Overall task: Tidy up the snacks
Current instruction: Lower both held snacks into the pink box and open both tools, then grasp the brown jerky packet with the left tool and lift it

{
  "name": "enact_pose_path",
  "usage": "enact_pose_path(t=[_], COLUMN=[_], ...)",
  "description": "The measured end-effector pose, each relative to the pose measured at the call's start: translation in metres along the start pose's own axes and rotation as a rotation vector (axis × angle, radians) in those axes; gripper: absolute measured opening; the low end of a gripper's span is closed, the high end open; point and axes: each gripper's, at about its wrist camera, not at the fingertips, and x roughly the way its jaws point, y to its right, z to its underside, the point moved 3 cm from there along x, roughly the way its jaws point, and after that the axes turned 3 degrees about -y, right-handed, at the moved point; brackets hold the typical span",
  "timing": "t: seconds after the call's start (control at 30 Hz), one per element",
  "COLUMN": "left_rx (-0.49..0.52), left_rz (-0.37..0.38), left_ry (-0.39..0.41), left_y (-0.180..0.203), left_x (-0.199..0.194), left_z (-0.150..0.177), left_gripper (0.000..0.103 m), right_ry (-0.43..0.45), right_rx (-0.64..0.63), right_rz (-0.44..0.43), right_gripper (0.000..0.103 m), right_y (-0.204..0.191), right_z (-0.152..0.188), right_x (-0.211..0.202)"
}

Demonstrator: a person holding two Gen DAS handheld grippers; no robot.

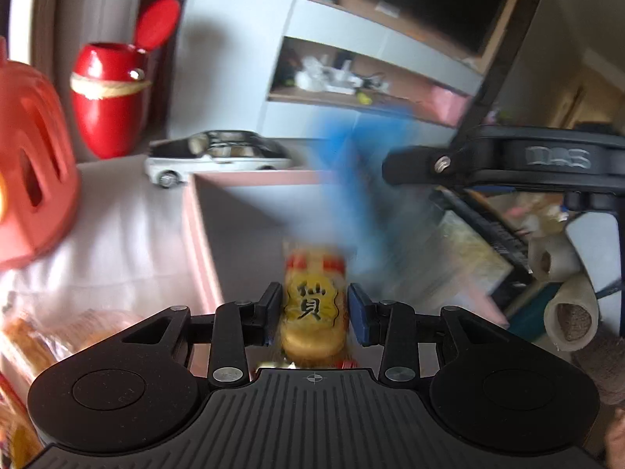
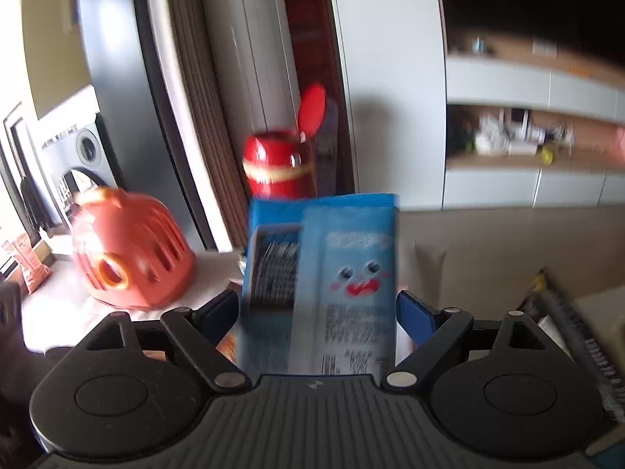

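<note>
Snack packet (image 1: 314,305), yellow, is clamped upright in the left gripper (image 1: 314,310) above the pink box (image 1: 203,234). Blue packet (image 2: 320,285) is gripped by the right gripper (image 2: 317,312), long axis vertical.

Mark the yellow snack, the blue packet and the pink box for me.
yellow snack (image 1: 312,312), left wrist view, on its printed front label.
blue packet (image 2: 351,273), right wrist view, on the cartoon face.
pink box (image 1: 265,177), left wrist view, on its far rim.
</note>
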Motion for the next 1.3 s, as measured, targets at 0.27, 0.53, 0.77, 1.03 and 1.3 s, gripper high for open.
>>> enact_pose_path(t=[0.27, 0.53, 0.77, 1.03, 1.3], left_rx=[-0.062, -0.110, -0.188, -0.173, -0.194], left_rz=[0.017, 0.108, 0.051, 0.058, -0.213], left_ry=[0.171, 0.102, -0.028, -0.035, 0.122], left_y=[-0.010, 0.001, -0.004, 0.004, -0.036], left_x=[-0.054, -0.092, -0.103, -0.108, -0.136], left_z=[0.011, 0.075, 0.141, 0.159, 0.142], left_gripper=[0.040, 0.040, 0.040, 0.040, 0.040], right_ry=[0.051, 0.125, 0.015, 0.012, 0.056], right_rx=[0.037, -0.142, -0.027, -0.019, 0.045], right_rz=[0.079, 0.210, 0.150, 0.145, 0.096], right_gripper=[0.088, 0.091, 0.091, 0.091, 0.099], right_y=[0.007, 0.001, 0.006, -0.009, -0.003], right_z=[0.036, 0.116, 0.194, 0.233, 0.242], right_x=[-0.009, -0.077, -0.089, -0.080, -0.073])
